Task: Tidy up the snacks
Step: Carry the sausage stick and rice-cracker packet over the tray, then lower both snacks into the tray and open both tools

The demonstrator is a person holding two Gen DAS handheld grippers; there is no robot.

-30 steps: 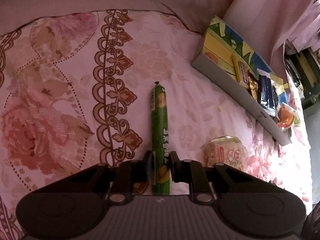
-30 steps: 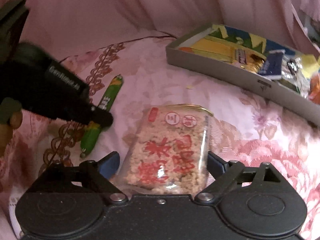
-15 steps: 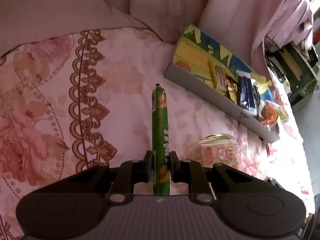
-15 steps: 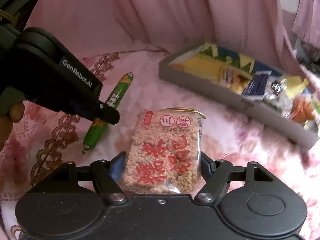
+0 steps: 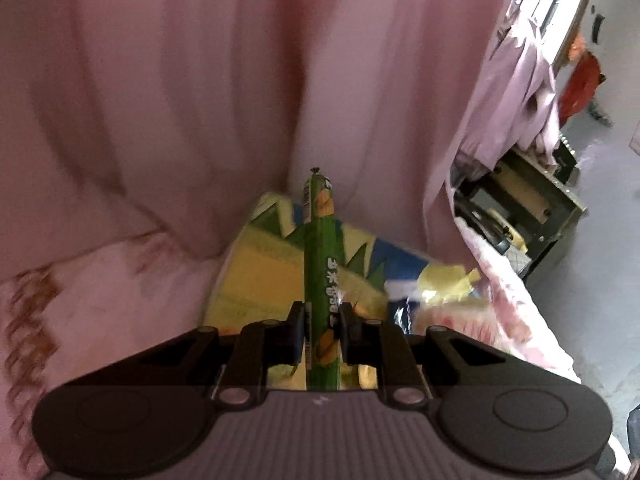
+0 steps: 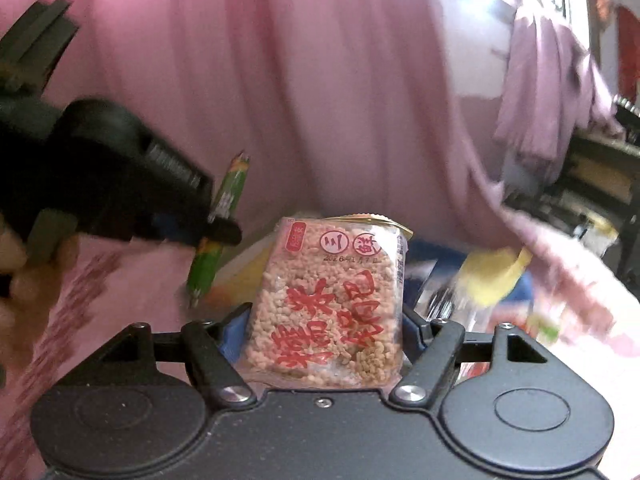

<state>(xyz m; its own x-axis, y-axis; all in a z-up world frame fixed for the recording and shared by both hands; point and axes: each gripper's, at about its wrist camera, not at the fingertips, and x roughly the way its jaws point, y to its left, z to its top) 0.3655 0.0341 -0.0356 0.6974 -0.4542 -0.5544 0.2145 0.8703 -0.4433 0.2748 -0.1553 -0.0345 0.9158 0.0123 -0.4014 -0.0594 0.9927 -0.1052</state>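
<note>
With the left tool (image 5: pixel 322 316) clamped on the green sausage stick (image 5: pixel 320 248) and the right tool (image 6: pixel 322 320) gripping the rice-crisp packet (image 6: pixel 332 300) — both held aloft near the snack tray (image 5: pixel 256 272) — the slim stick risked pivoting or slipping loose.

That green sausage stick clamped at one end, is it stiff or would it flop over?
Probably fairly stiff: the green sausage stick juts straight out from the left gripper, held only near one end, without drooping. Its round, glossy wrapper suggests it could slip or roll once set down.

A pink curtain (image 5: pixel 200 100) hangs behind the floral bedsheet (image 5: pixel 100 280); a dark shelf (image 5: pixel 520 208) stands right.
</note>
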